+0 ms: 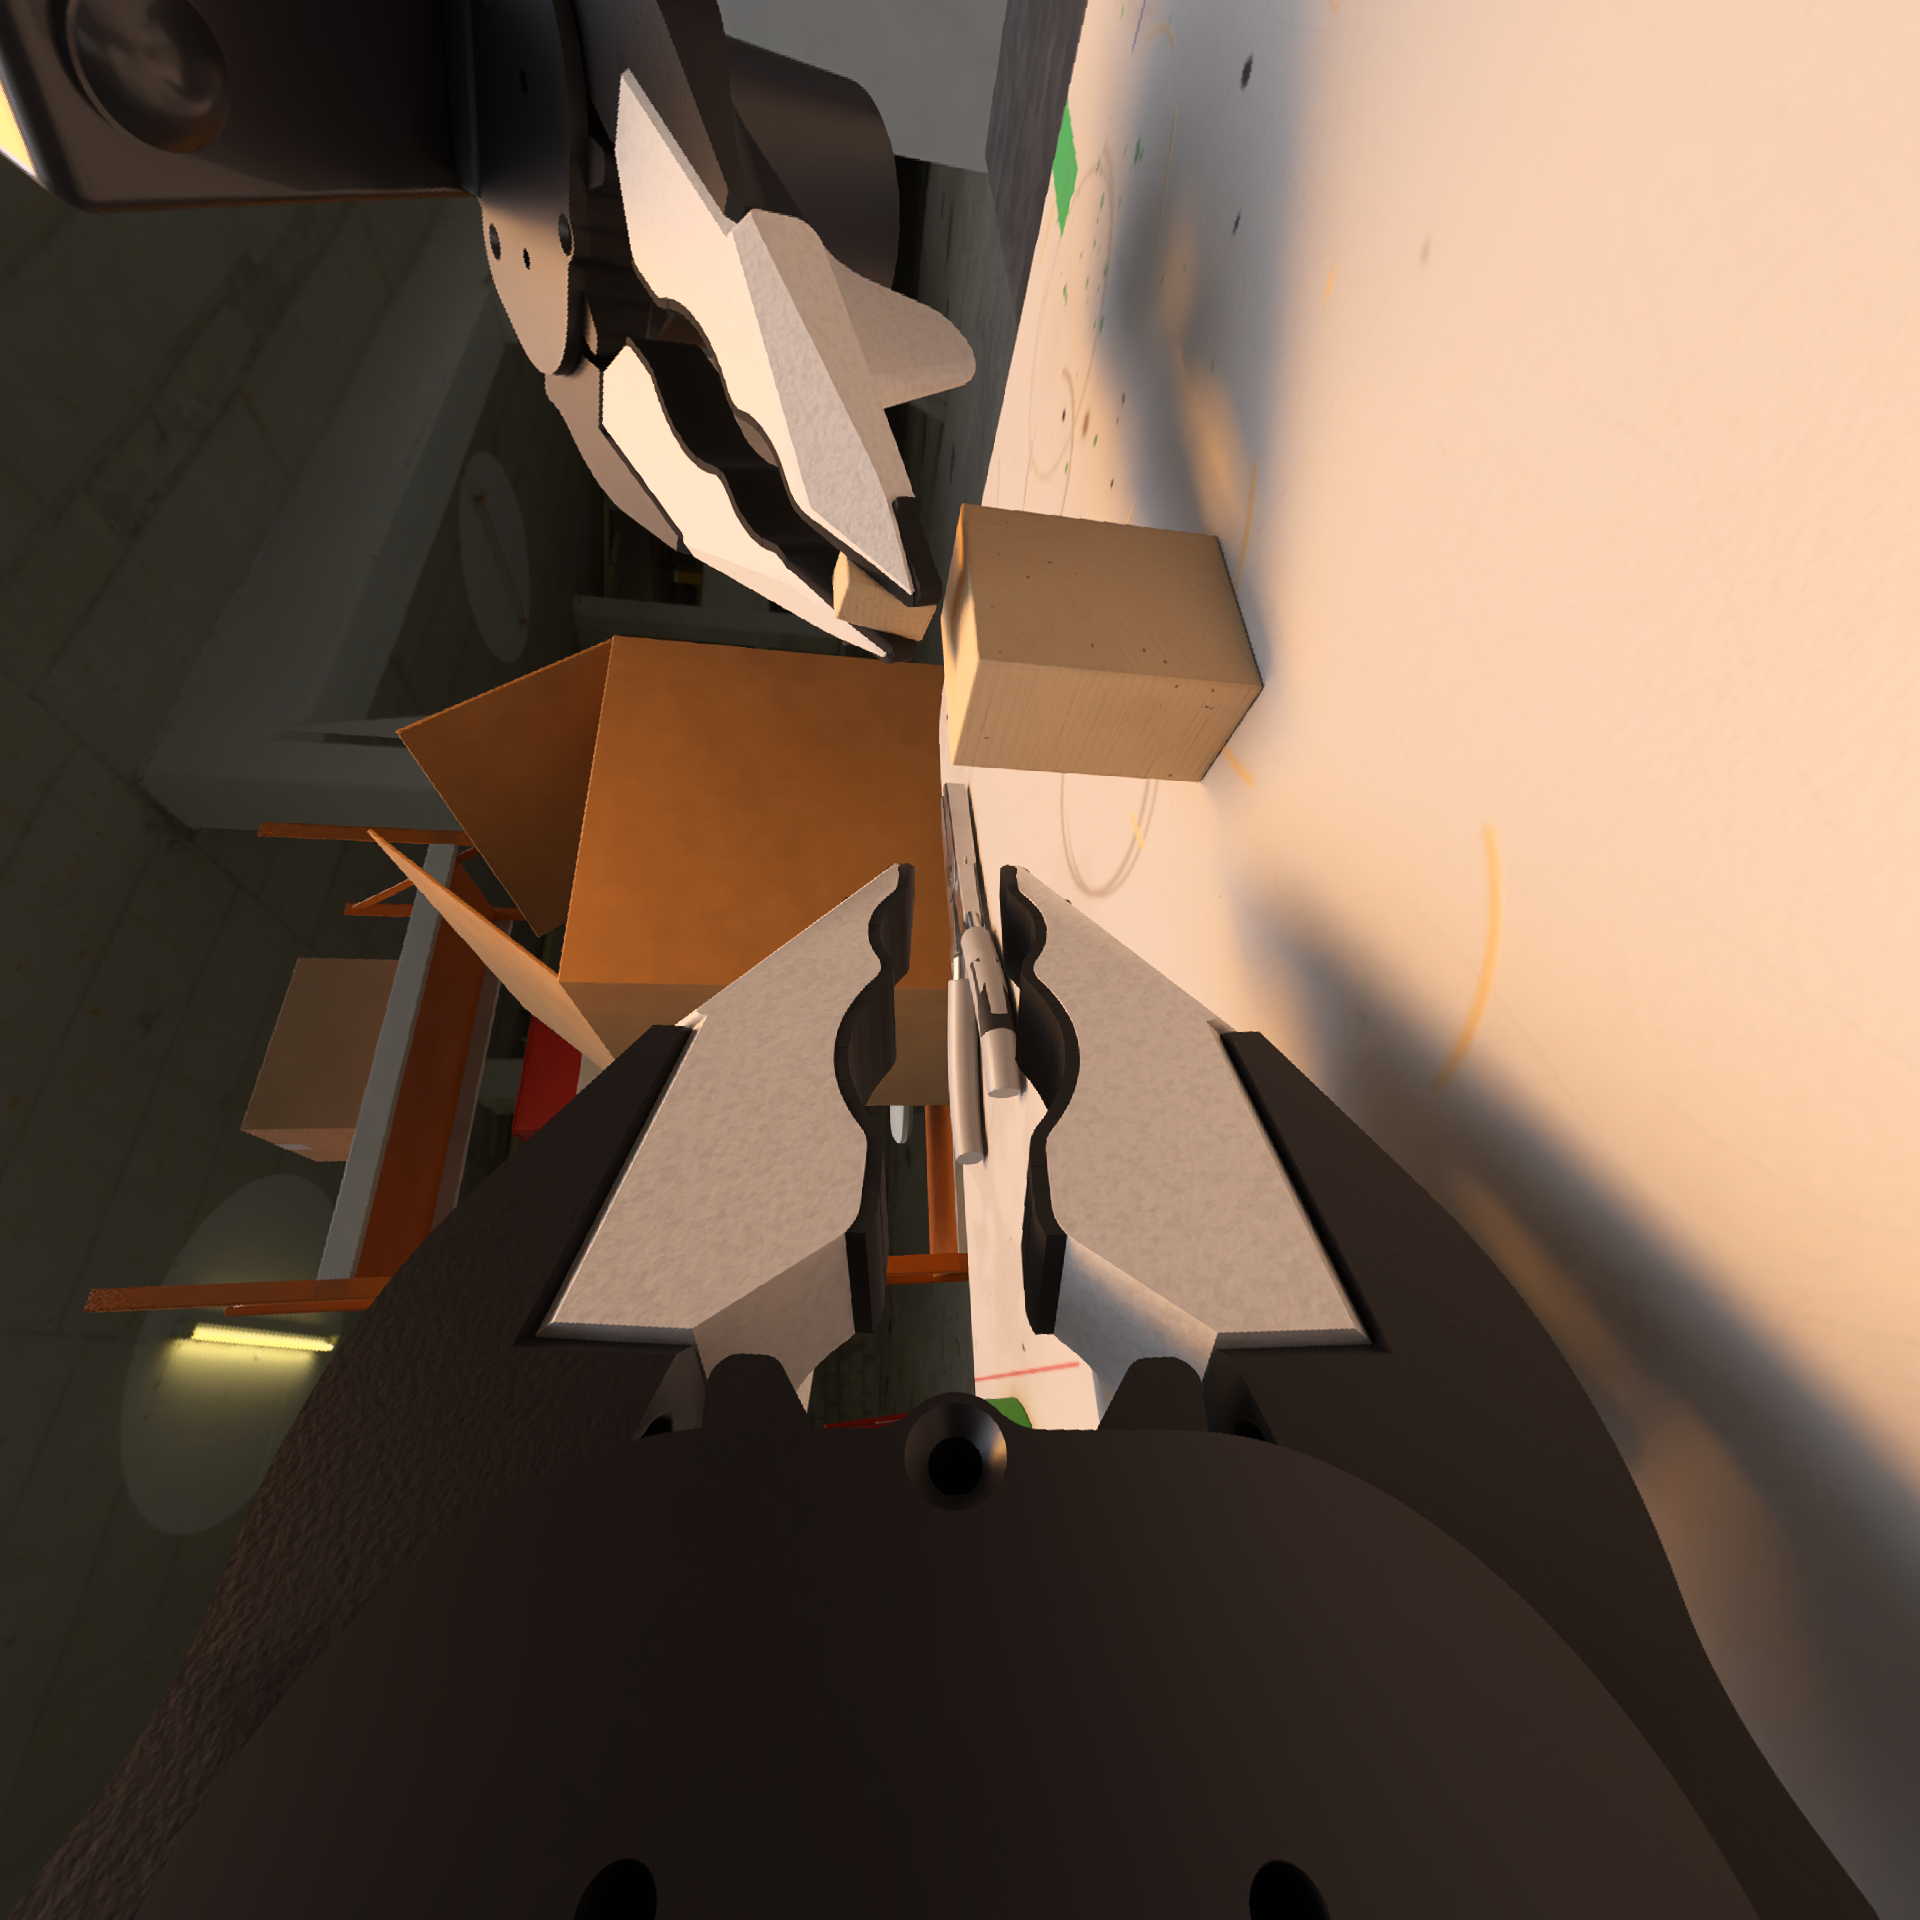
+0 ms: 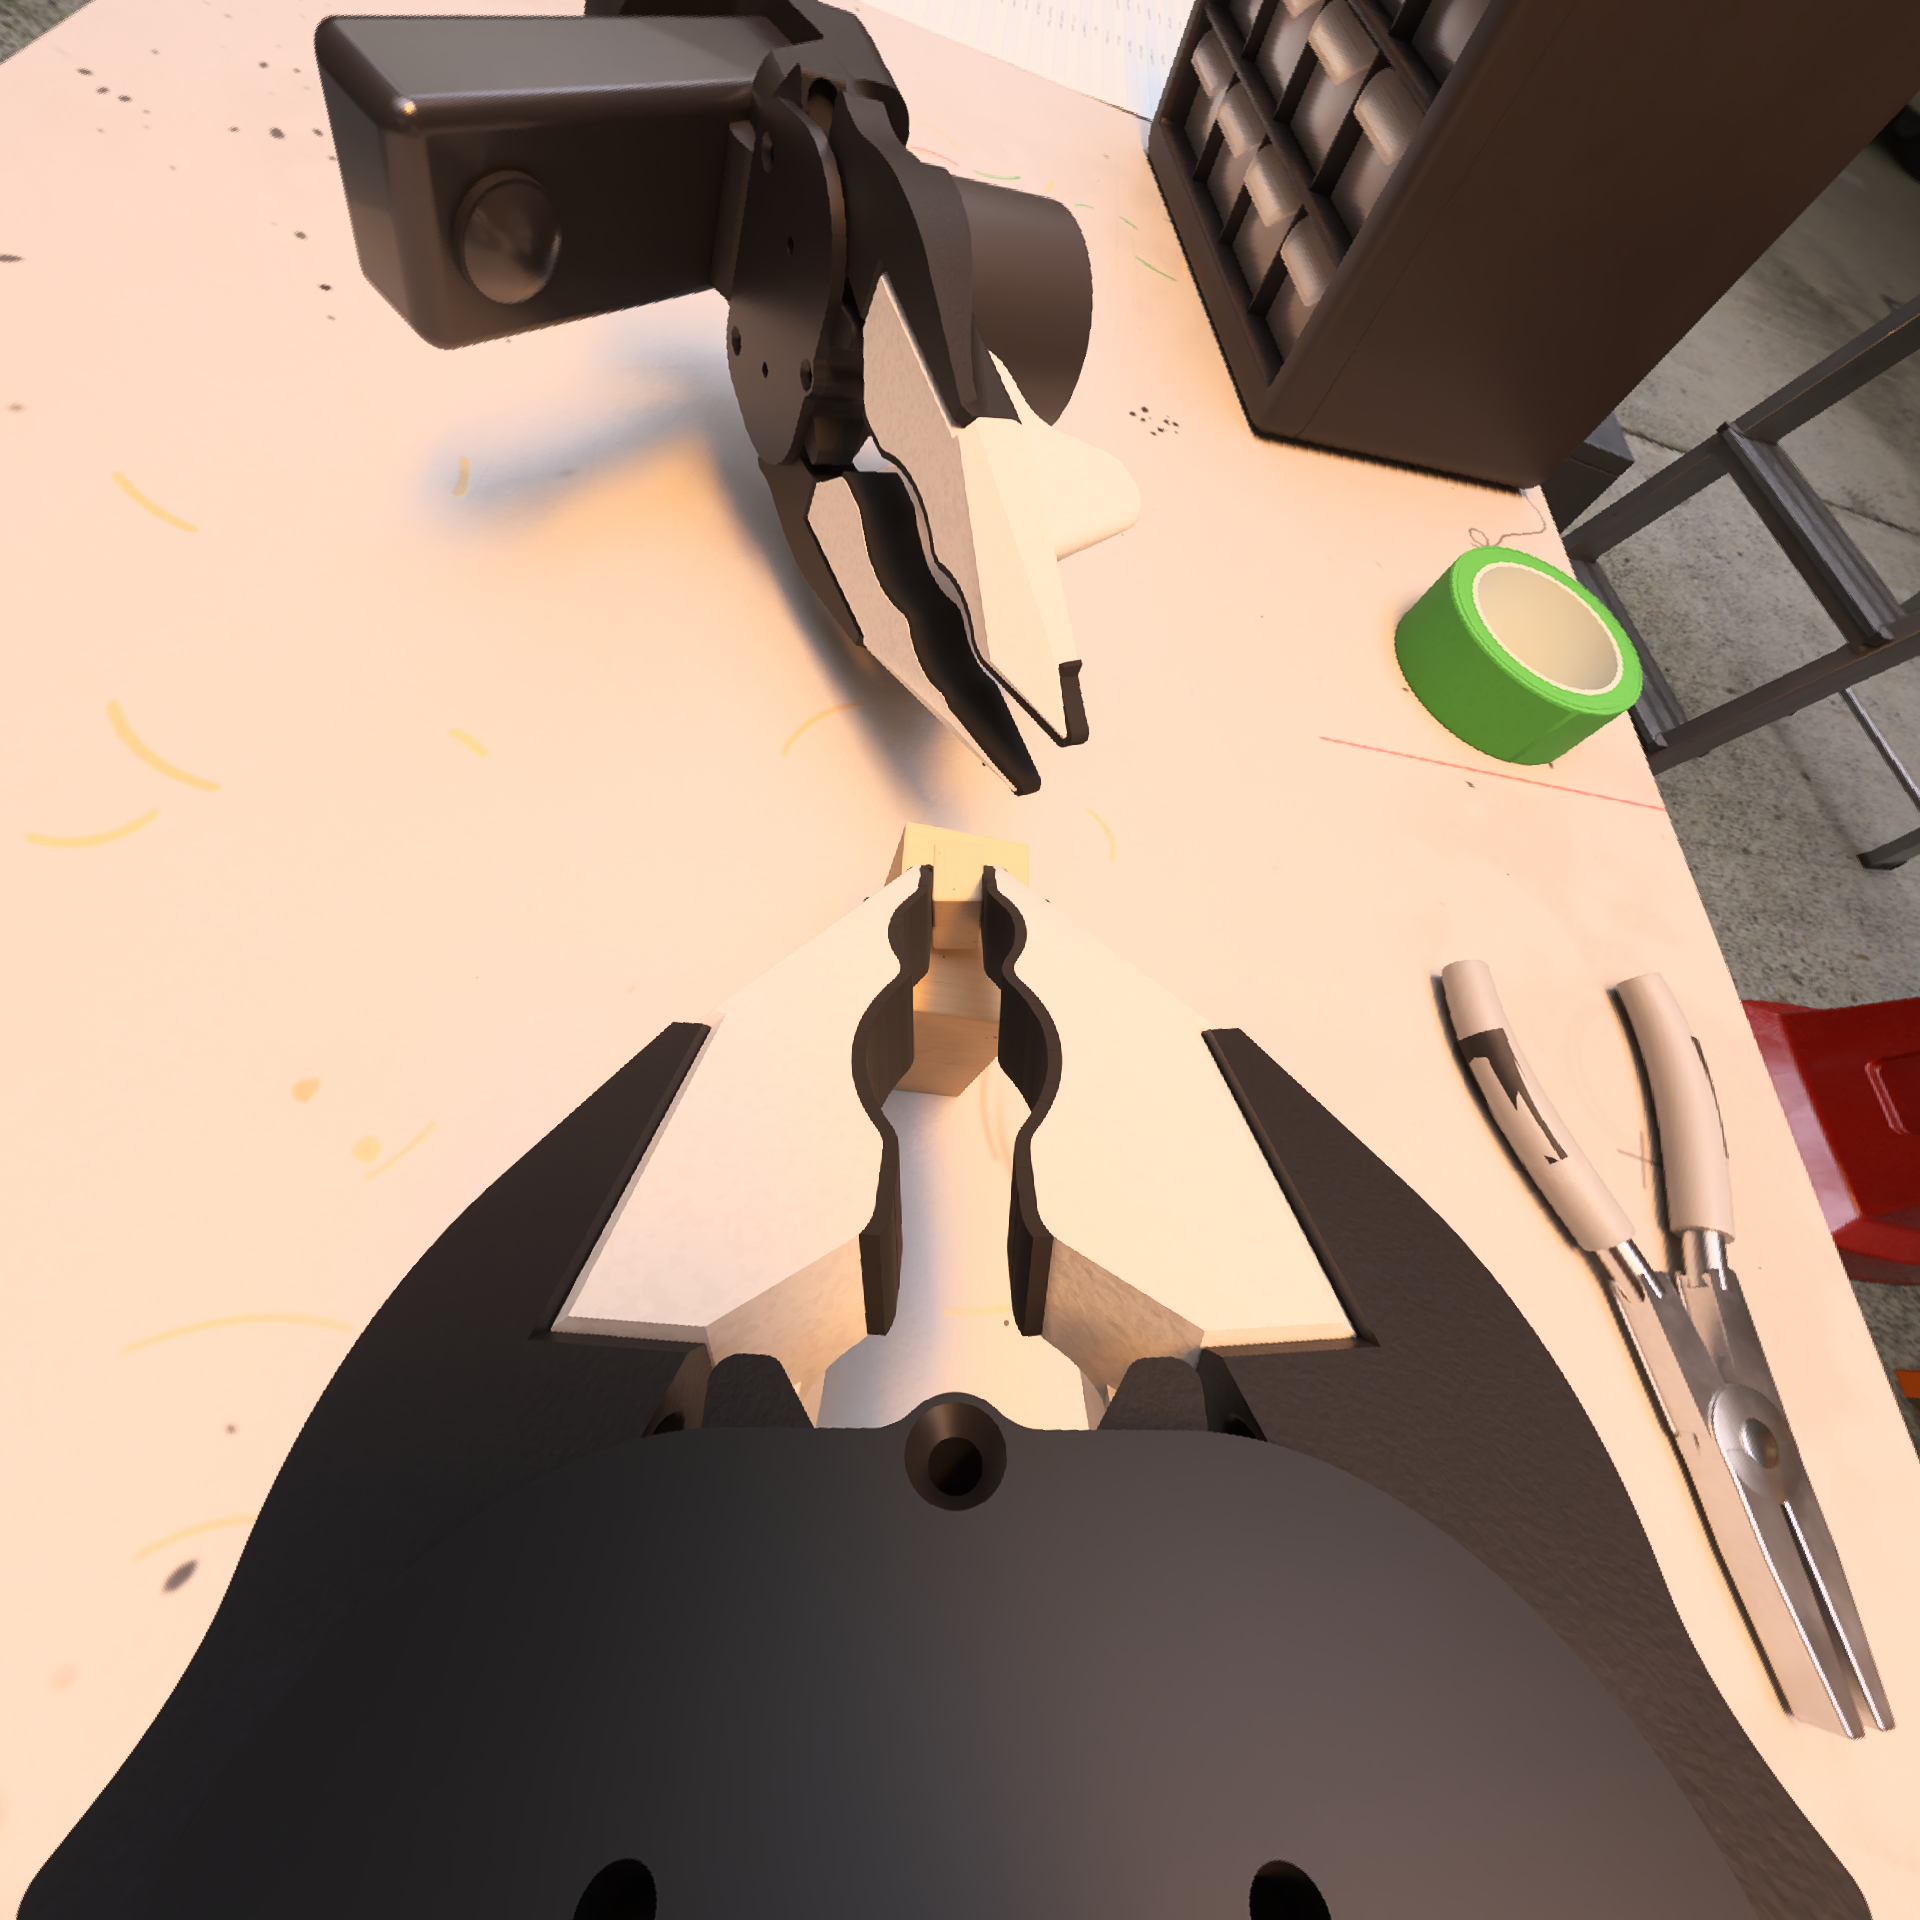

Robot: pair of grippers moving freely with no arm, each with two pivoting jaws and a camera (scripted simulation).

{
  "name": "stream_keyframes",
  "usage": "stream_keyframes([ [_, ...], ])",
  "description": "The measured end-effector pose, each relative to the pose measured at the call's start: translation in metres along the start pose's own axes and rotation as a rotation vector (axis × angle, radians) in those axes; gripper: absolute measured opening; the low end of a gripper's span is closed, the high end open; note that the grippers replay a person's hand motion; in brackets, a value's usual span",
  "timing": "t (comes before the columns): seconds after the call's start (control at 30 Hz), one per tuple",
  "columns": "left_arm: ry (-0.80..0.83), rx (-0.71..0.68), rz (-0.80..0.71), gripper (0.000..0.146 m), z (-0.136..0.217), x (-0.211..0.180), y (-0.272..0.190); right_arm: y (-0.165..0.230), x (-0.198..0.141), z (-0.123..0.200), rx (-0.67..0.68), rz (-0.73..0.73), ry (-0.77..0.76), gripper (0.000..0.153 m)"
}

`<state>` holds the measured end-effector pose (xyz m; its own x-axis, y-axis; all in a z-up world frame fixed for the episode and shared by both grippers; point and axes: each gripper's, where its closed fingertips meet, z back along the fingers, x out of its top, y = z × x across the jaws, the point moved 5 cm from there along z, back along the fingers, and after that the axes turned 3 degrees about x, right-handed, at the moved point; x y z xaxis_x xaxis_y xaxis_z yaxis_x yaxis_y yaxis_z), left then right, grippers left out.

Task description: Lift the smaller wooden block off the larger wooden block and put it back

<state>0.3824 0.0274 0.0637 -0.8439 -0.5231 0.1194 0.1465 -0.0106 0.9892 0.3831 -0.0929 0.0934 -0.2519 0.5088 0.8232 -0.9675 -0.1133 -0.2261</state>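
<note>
right tongs (image 2: 954, 883) clamp the smaller block (image 2: 961, 854) clear of the larger block (image 1: 1101, 644); lower squarely onto it. left tongs (image 1: 956, 883) sit narrow, empty, near the desk (image 2: 416, 623) edge.

Left gripper (image 1: 956, 883): fingers parted, nothing between them. Beyond the tips, pliers (image 1: 982, 1023) lie on the pale table (image 1: 1558, 623). Larger wooden block (image 1: 1096, 644) sits on the table. Right gripper (image 1: 894, 608) pinches the smaller wooden block (image 1: 883, 608) just clear of the larger one. Cardboard box (image 1: 748, 810) behind.
</note>
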Motion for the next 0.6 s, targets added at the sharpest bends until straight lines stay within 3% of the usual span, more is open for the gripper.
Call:
stream_keyframes([
  [0.1, 0.002, 0.000, 0.004, 0.016, -0.0001, -0.0002, 0.0002, 0.0002, 0.0001, 0.0001, -0.005, 0.005, 0.003, 0.008],
  [0.2, 0.002, 0.001, 0.009, 0.016, -0.0001, -0.0004, 0.0006, 0.0009, 0.0004, 0.0001, -0.005, 0.012, 0.003, 0.028],
  [0.6, 0.012, 0.013, 0.033, 0.015, 0.0004, -0.0029, 0.0048, 0.0049, 0.0061, 0.0040, -0.106, 0.139, -0.006, 0.046],
])
